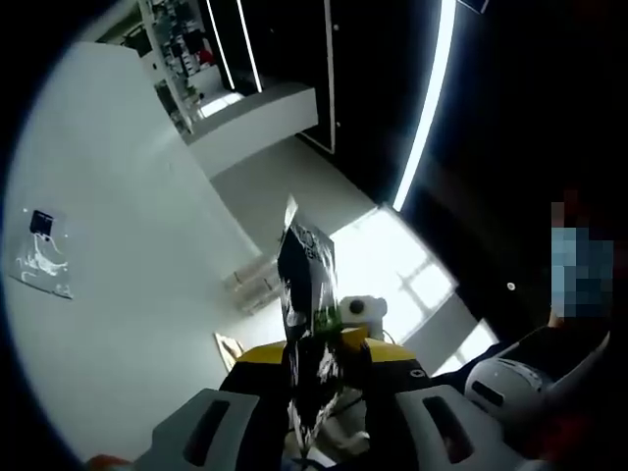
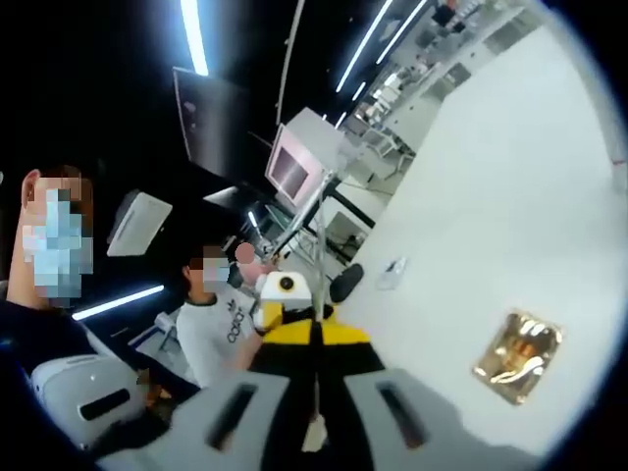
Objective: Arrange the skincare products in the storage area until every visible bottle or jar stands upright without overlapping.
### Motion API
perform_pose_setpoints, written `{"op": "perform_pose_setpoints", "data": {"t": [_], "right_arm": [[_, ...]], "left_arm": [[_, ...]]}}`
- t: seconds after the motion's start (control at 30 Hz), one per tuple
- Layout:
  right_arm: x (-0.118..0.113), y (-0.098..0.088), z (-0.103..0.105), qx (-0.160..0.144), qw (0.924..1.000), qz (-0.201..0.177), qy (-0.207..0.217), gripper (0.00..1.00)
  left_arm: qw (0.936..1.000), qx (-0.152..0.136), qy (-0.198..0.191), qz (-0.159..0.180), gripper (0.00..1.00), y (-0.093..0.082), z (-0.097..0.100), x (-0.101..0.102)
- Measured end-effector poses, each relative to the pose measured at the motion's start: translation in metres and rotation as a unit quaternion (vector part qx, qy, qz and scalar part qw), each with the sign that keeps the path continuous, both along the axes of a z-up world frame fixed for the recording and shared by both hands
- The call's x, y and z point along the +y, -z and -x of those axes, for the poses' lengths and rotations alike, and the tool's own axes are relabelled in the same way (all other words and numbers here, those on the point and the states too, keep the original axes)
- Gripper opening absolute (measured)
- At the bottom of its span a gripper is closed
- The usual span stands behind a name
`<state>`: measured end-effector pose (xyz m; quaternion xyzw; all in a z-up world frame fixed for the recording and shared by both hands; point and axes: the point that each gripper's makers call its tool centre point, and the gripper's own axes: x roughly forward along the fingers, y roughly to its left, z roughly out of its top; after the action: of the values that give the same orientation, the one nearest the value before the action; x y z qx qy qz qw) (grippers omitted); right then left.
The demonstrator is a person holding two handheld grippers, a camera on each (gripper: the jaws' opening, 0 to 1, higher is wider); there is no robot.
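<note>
A dark sachet (image 1: 306, 294) stands pinched between the jaws of the left gripper (image 1: 319, 412), held up clear of the white tabletop (image 1: 118, 245) in the left gripper view, its printed face turned edge-on to the camera. The step in hand looks like carrying this packet toward its place in the storage area; the next move would call for lowering it onto the tabletop and setting it down upright, apart from its neighbours. Well to the left of the sachet, a clear packet (image 1: 41, 257) with a black patch lies flat on the tabletop; what it holds cannot be made out. In the right gripper view the right gripper (image 2: 314, 417) has its jaws drawn close together around a thin pale strip, though whether they truly grip it cannot be told. To the right of that gripper a gold foil sachet (image 2: 518, 355) lies flat on the tabletop, not yet stood up. No bottle, jar or tray can be made out.
</note>
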<state>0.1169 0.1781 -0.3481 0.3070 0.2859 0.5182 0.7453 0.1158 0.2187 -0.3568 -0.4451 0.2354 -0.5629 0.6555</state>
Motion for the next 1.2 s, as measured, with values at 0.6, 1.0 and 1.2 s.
{"op": "perform_pose_setpoints", "data": {"t": [0.6,1.0,1.2], "right_arm": [[-0.009,0.001,0.008,0.002,0.9993,0.003,-0.037,0.0],[-0.014,0.0,0.01,-0.003,0.9991,0.002,-0.042,0.0],[-0.02,-0.002,0.01,-0.013,0.9991,-0.007,-0.039,0.0]], "left_arm": [[0.9993,0.003,0.036,-0.011,0.12,-0.001,0.011,-0.008],[0.9984,-0.024,0.044,-0.026,0.01,-0.001,0.012,-0.011],[0.9976,-0.041,0.043,-0.035,0.0,-0.005,0.012,-0.017]]}}
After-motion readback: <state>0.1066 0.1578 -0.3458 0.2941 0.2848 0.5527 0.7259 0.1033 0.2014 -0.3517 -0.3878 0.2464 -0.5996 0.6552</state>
